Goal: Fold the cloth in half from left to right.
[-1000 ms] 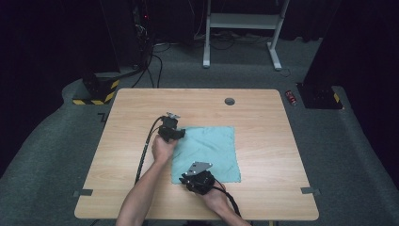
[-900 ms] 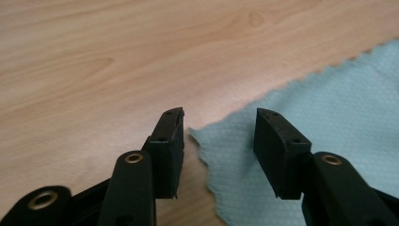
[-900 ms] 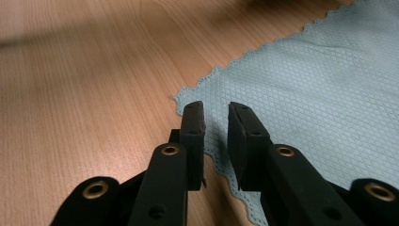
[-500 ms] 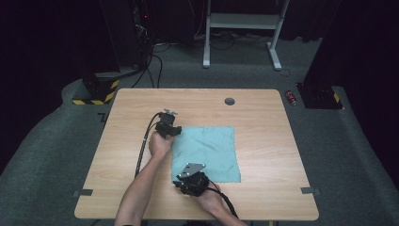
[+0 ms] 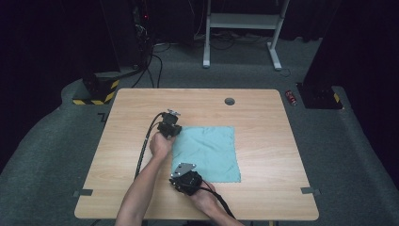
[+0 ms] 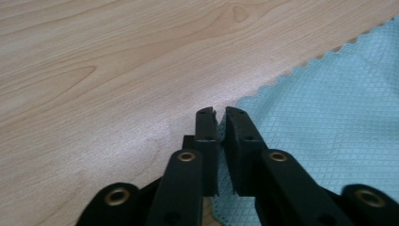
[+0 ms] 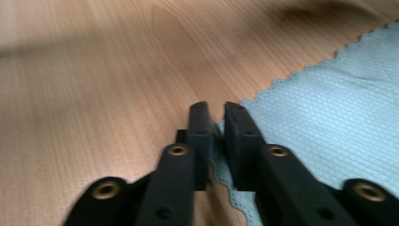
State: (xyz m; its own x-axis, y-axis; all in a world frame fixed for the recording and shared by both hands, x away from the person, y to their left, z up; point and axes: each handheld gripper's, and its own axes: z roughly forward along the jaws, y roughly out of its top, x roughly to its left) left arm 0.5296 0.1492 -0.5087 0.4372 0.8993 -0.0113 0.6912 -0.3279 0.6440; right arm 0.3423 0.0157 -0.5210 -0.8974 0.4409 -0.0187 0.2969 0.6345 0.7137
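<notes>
In the left gripper view the left gripper (image 6: 219, 113) has its two black jaws drawn almost together, having just been closing, with the scalloped edge of the teal cloth (image 6: 329, 108) pinched in the thin slit between them; the lower part of that slit is in shadow, so how much cloth sits inside is hard to make out. In the right gripper view the right gripper (image 7: 215, 108) likewise has just been closing, its jaws nearly shut on the cloth's (image 7: 329, 108) edge near a corner, and the picture is blurred, so the weave and the wood grain smear. In the high view the left gripper (image 5: 169, 126) sits at the cloth's upper left corner, and the right gripper (image 5: 186, 177), with a grey plate on top, at its lower left corner; from above the jaws of both are hidden under the gripper bodies and hands. The cloth (image 5: 209, 153) lies flat just right of the middle of the wooden table (image 5: 263, 188), whose near edge is cut off by the frame's bottom. A small dark round hole (image 5: 229, 101) sits near the table's far edge. The room beyond is too dark to read any writing; a black-and-yellow striped block (image 5: 96, 92) lies at the upper left.
</notes>
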